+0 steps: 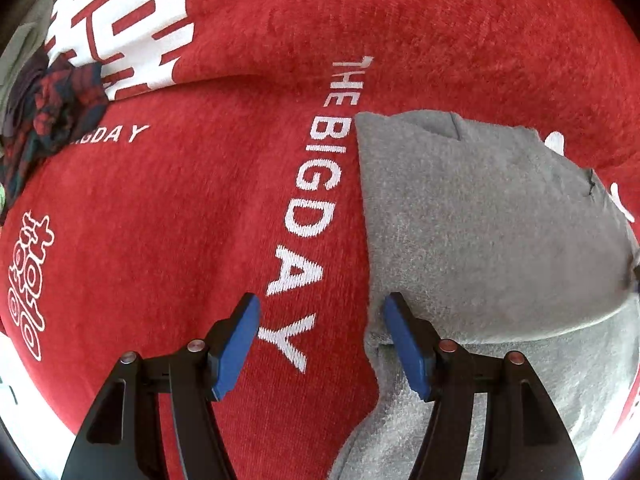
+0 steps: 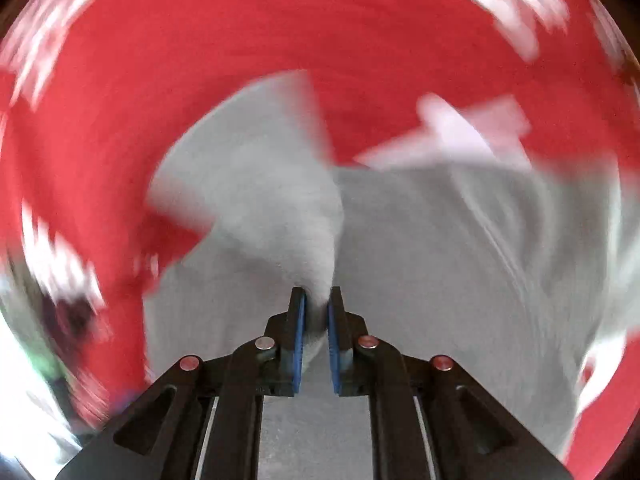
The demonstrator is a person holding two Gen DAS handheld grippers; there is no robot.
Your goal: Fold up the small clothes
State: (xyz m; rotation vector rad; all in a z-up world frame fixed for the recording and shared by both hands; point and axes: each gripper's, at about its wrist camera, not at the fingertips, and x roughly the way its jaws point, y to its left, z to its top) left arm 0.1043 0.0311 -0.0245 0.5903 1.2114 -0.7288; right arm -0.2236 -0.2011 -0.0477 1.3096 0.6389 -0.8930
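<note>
A grey knitted garment [image 1: 480, 232] lies on a red blanket [image 1: 180, 220] with white lettering. My left gripper [image 1: 320, 320] hangs open over the garment's left edge: its right pad sits above the grey cloth, its left pad above the red blanket, and nothing is pinched. In the right wrist view, which is blurred, my right gripper [image 2: 316, 308] is shut on a bunched fold of the grey garment [image 2: 288, 208]. The cloth rises from between the blue pads in a cone, and the rest of the garment spreads to the right.
A crumpled dark red-and-navy plaid cloth [image 1: 52, 116] lies at the far left on the blanket. Large white printed patterns mark the blanket at the upper left [image 1: 120, 16]. A pale surface shows at the lower left edge [image 1: 16, 392].
</note>
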